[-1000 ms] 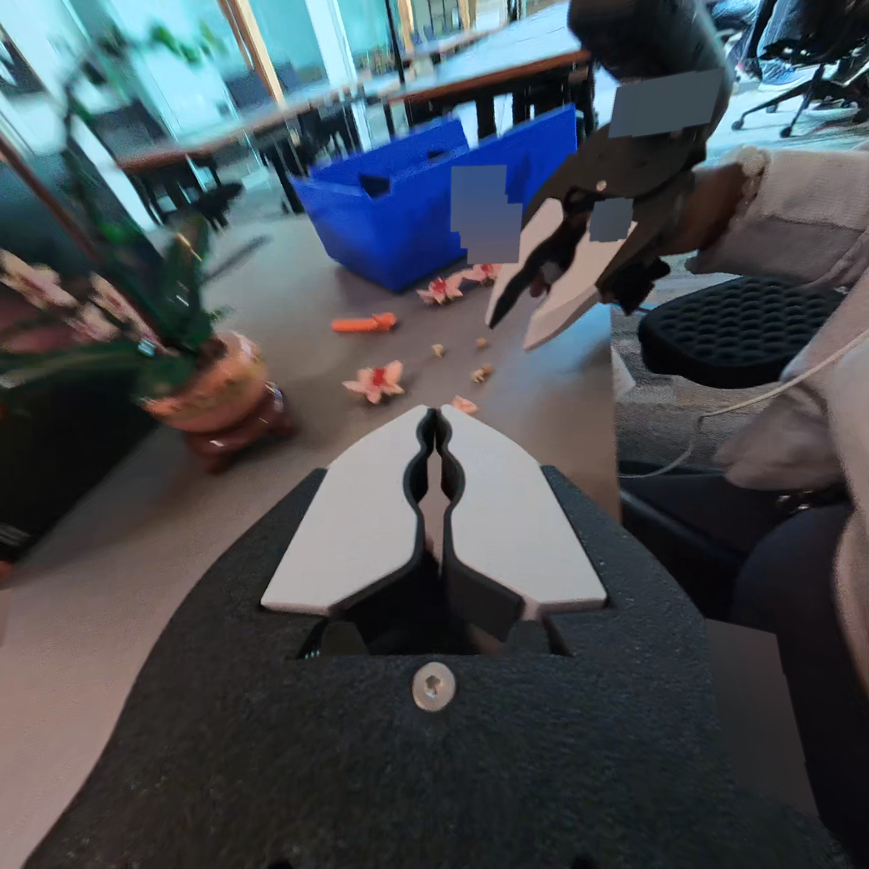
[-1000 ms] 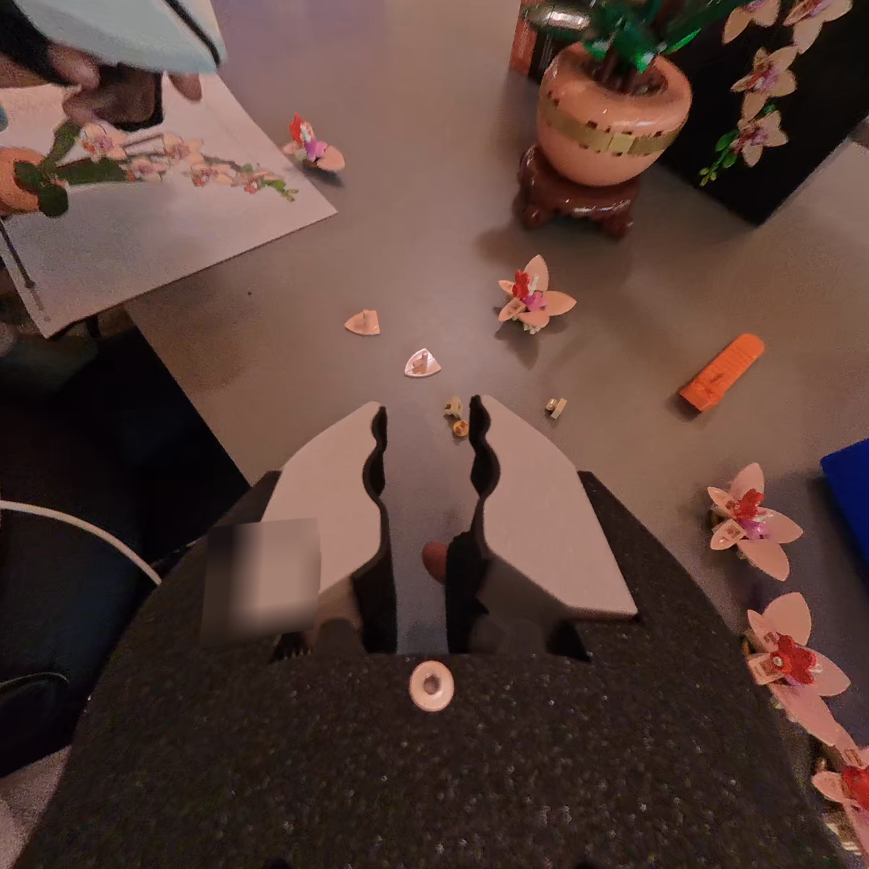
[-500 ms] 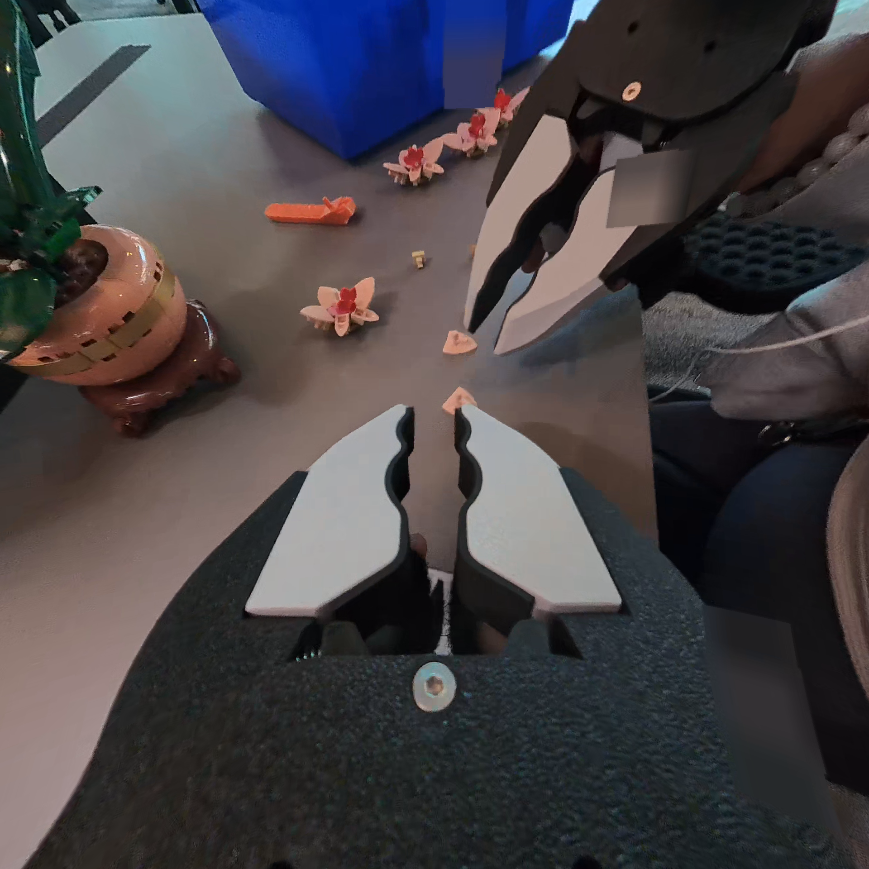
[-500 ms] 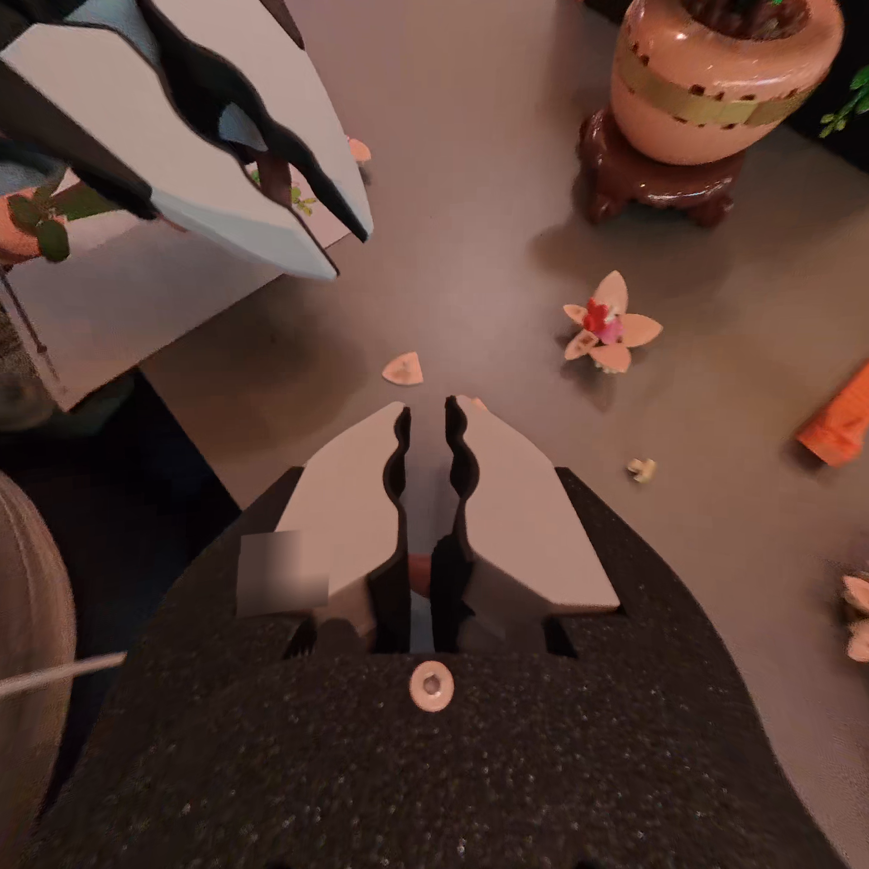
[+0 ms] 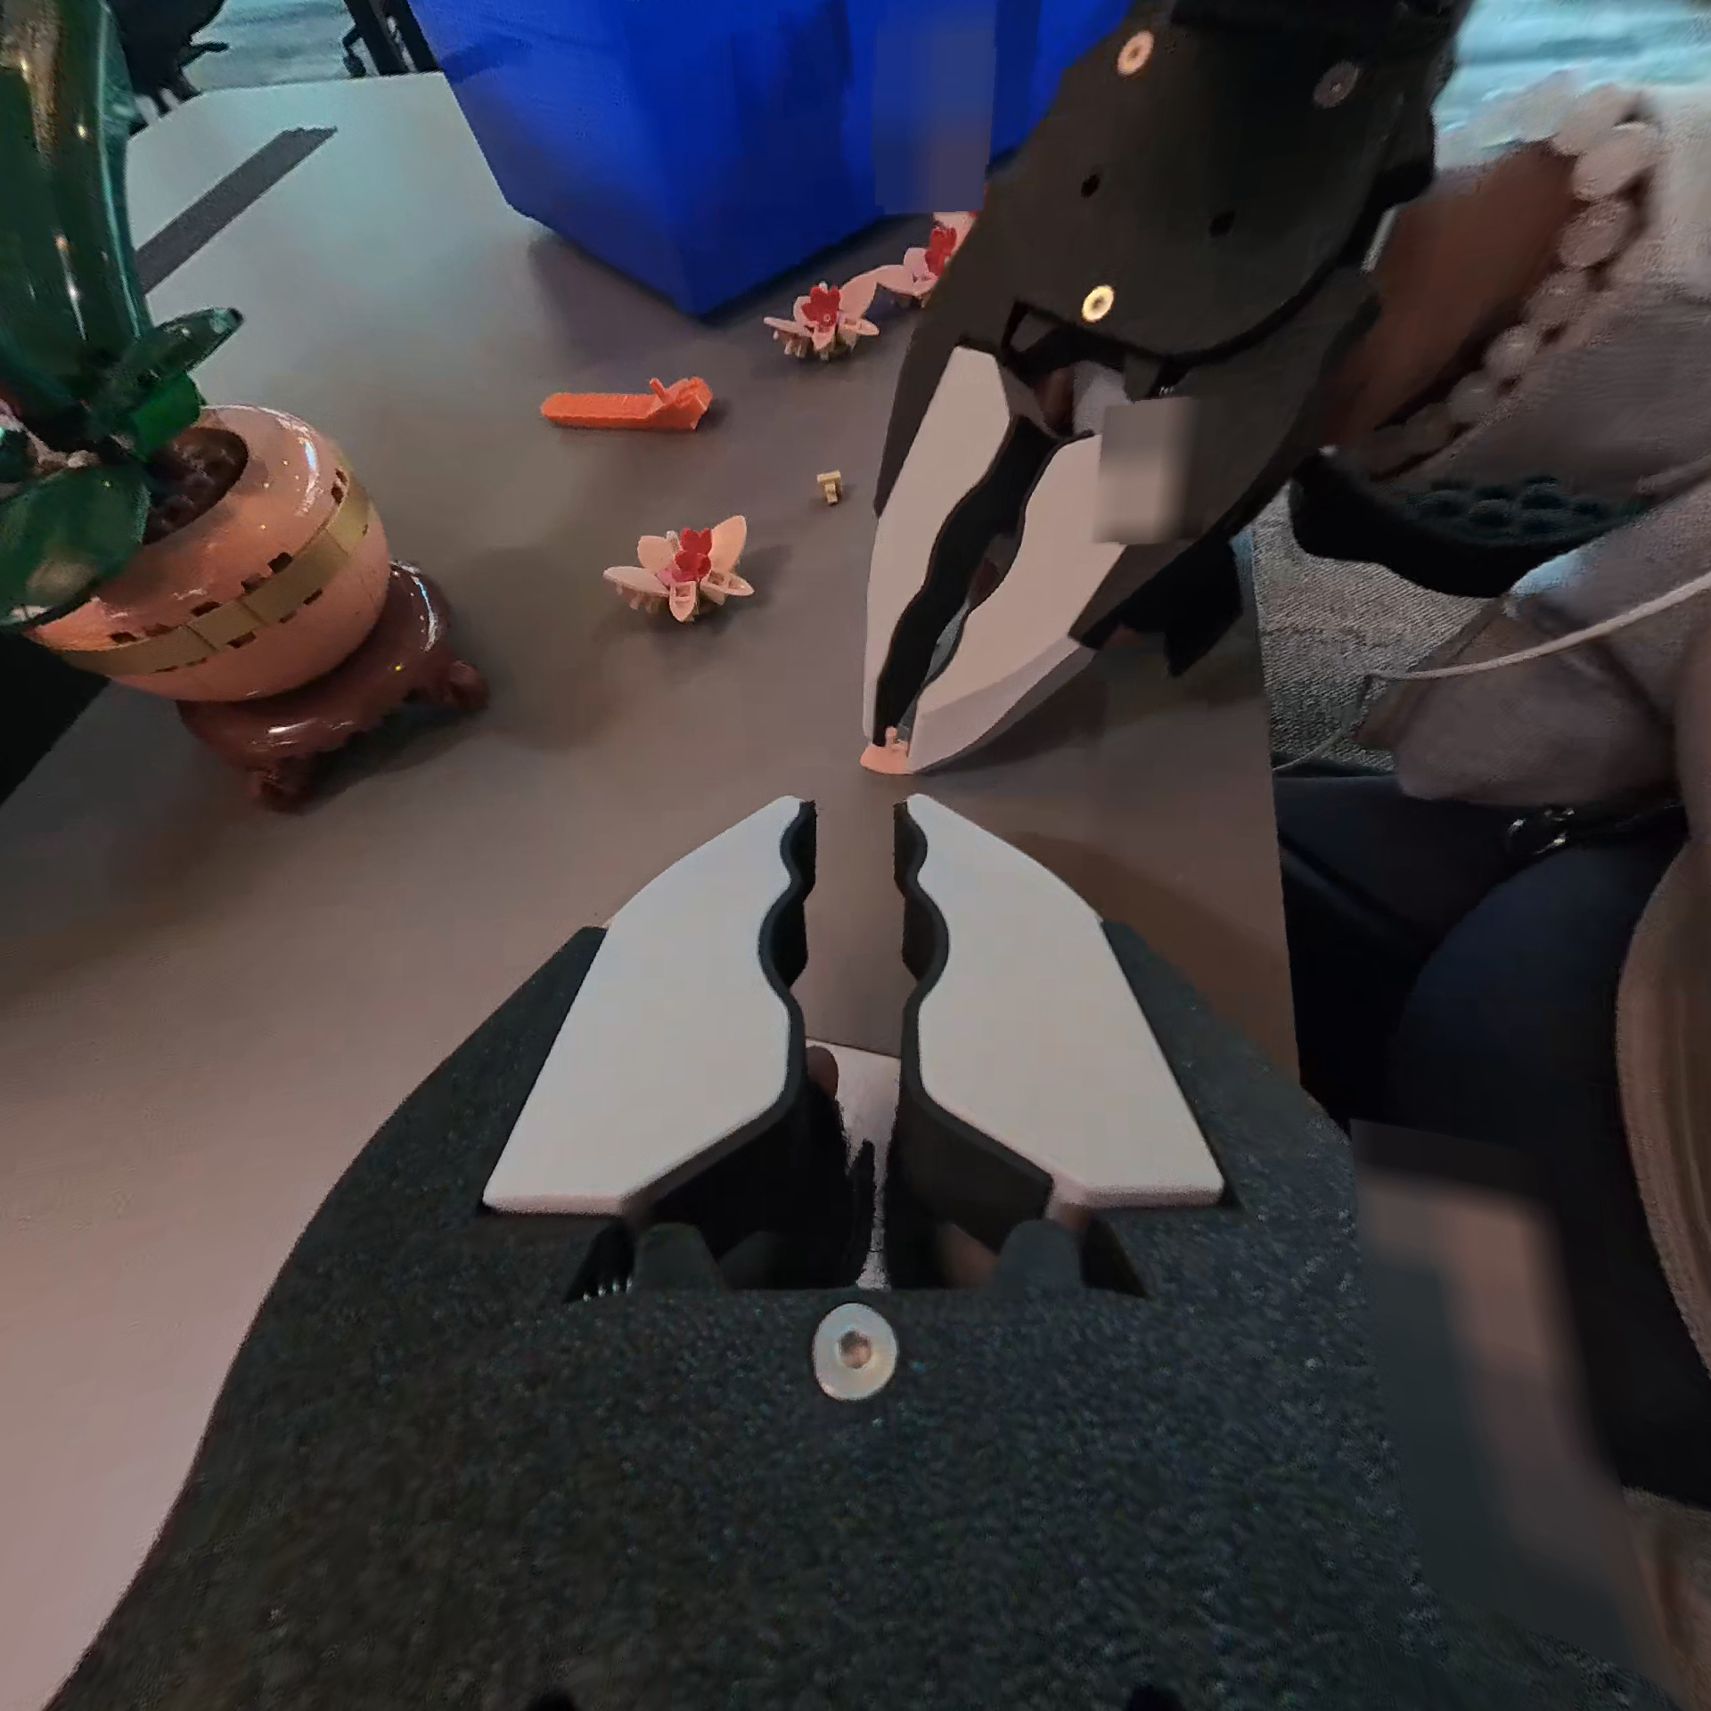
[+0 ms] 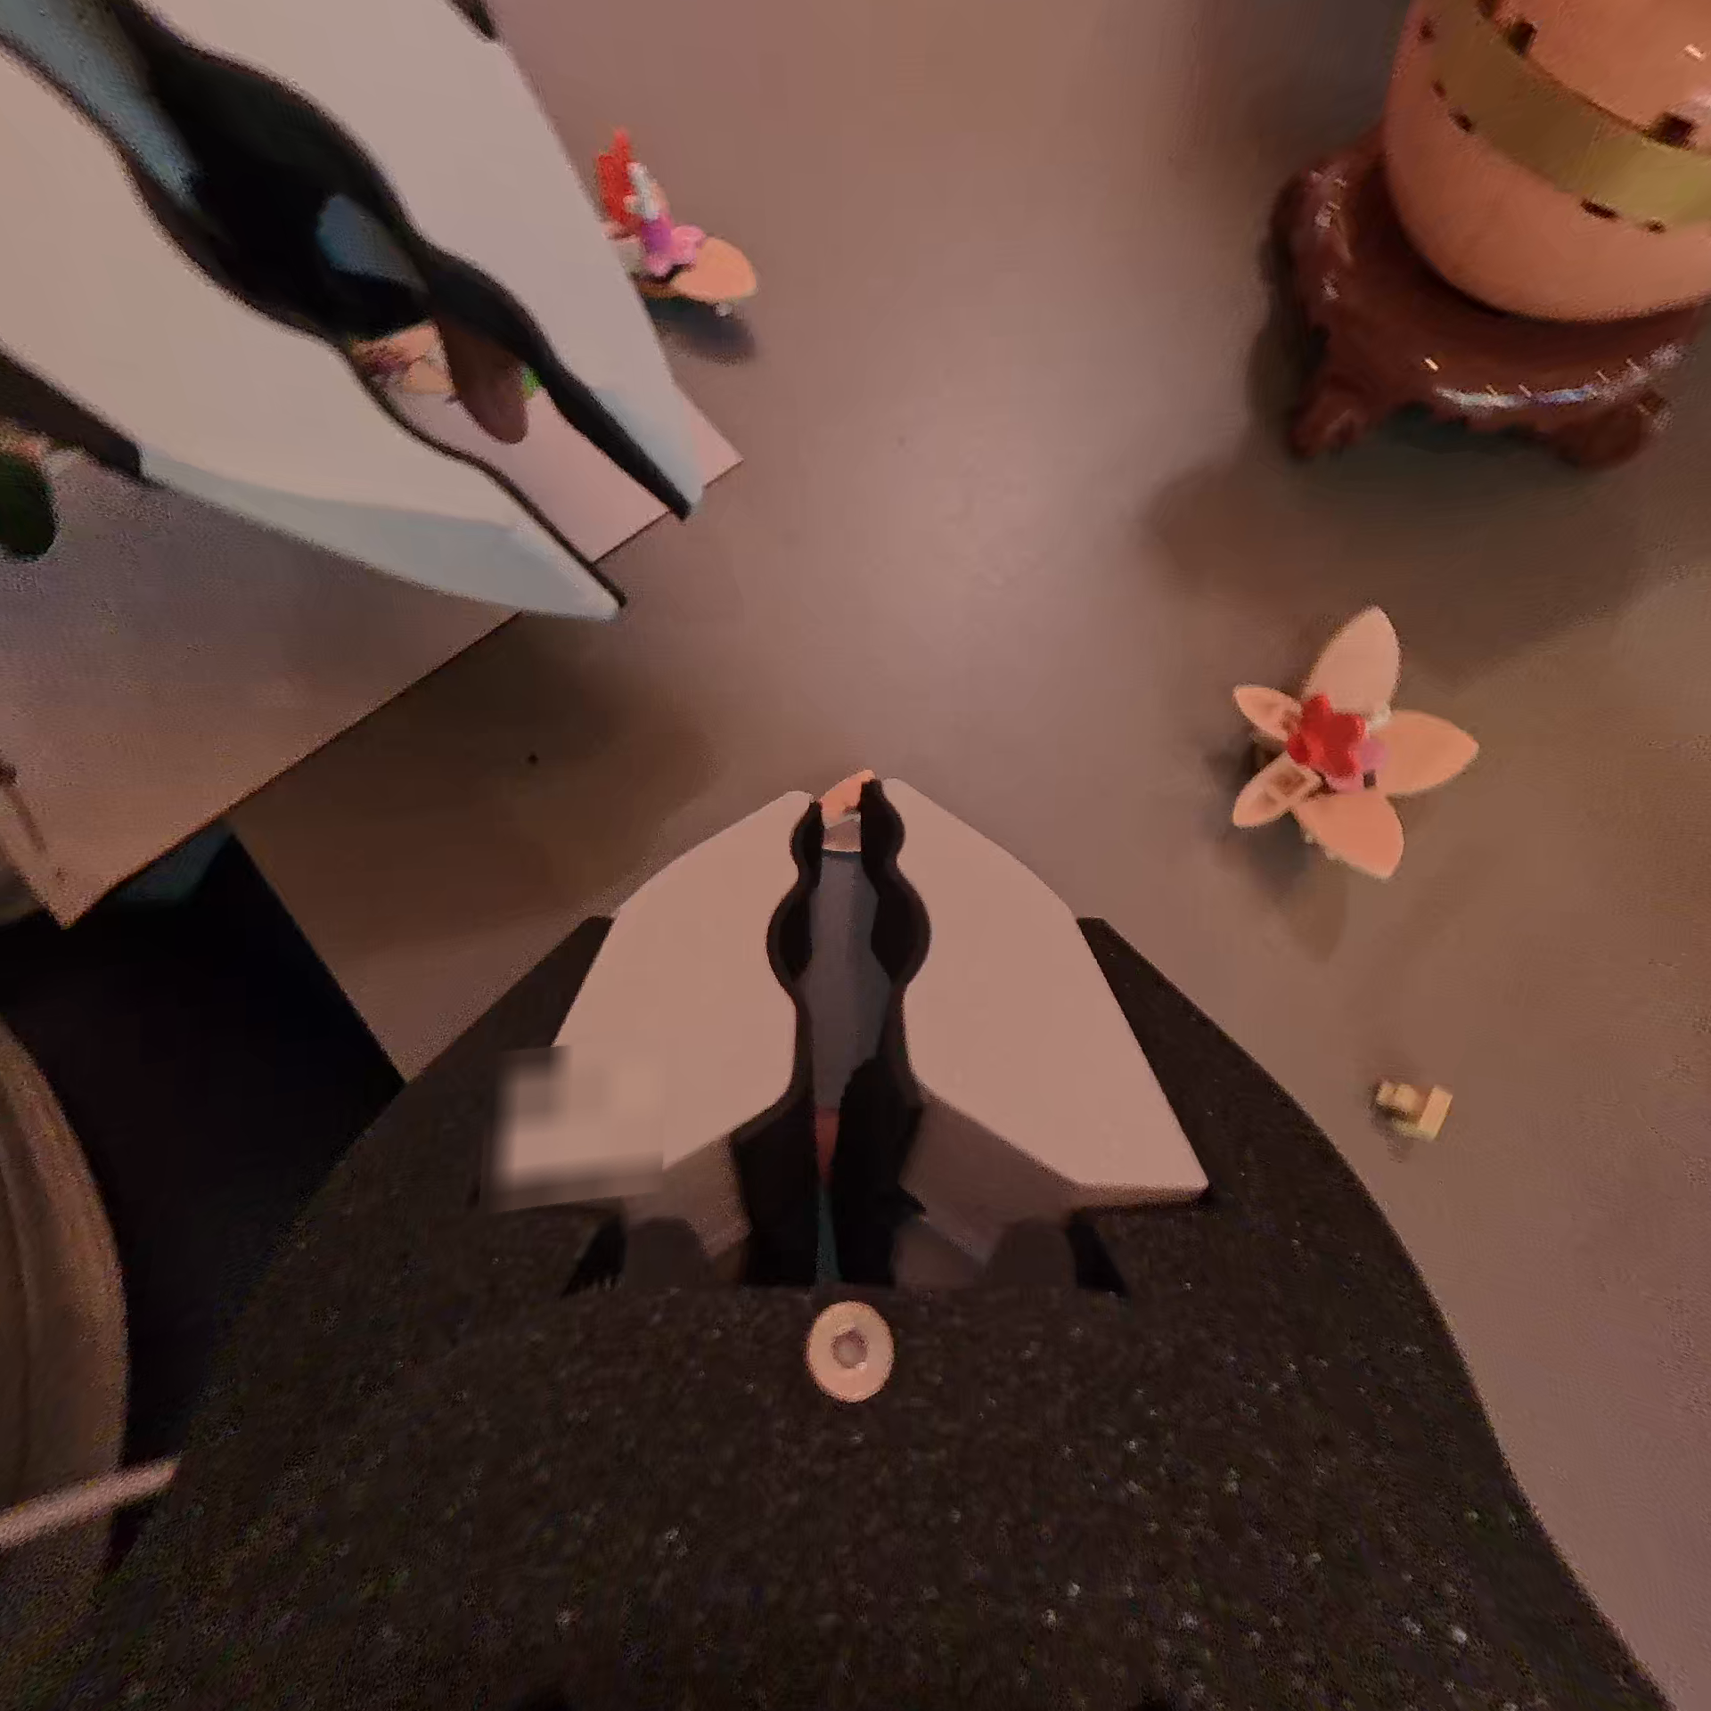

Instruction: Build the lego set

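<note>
Right gripper (image 6: pixel 844 804): tips pressed onto a small pale pink petal piece (image 6: pixel 847 794) at the table surface; seen from the left wrist view (image 5: pixel 893 741), the petal (image 5: pixel 884 755) sits at the very tips, touching the table.
Left gripper (image 5: pixel 854 815): fingers spread a little with nothing between them, just short of the right gripper's tips; in the right wrist view (image 6: pixel 648 555) it comes in from the upper left, above a white sheet of paper (image 6: pixel 231 648).
Table (image 5: pixel 278 972): grey, with loose parts scattered across it.
Flower pot (image 5: pixel 213 574): pink with a tan band on a dark brown stand, at the left, green leaves (image 5: pixel 65 370) rising from it.
Finished flowers: one pink with a red centre (image 5: pixel 680 569) between the pot and the right gripper; more (image 5: pixel 824 319) near the blue bin (image 5: pixel 722 139); another (image 6: pixel 667 231) beside the paper.
Orange tool (image 5: pixel 630 407): flat on the table, in front of the bin.
Small tan piece (image 5: pixel 831 486): lone, near the right gripper's side; its shape is too small to be sure of.
Person: a pale sleeve (image 5: pixel 1528 509) behind the right gripper.
</note>
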Available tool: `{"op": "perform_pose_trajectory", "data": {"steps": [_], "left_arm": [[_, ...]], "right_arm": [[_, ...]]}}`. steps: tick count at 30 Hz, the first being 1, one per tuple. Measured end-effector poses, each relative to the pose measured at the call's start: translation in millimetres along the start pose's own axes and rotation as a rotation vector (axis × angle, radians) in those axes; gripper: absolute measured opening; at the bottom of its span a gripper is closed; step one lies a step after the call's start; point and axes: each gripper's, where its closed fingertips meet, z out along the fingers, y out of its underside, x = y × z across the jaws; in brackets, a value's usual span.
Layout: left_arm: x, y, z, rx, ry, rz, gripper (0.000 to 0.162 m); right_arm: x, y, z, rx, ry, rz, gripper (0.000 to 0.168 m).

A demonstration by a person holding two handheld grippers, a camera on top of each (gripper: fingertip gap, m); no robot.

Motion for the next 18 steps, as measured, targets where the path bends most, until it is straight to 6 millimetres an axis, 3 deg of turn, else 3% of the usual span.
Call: {"op": "perform_pose_trajectory", "data": {"steps": [1, 6, 12, 18], "left_arm": [[-0.2, 0.7, -1.6, 0.007, 0.007, -0.012, 0.016], [5.3, 2.3, -9.6, 0.042, 0.131, -0.172, 0.014], [24.2, -24.3, -19.0, 0.177, 0.473, -0.603, 0.006], [30.7, -24.1, -20.8, 0.200, 0.529, -0.661, 0.007]], "right_arm": [[-3.2, -0.5, 0.0, 0.005, -0.053, -0.052, 0.008], [-16.6, -15.2, -15.9, 0.104, -0.314, -0.376, 0.008], [-39.0, -48.4, -36.6, 0.178, -0.463, -0.754, 0.008], [-55.6, -57.3, -43.3, 0.185, -0.532, -0.903, 0.008]]}}
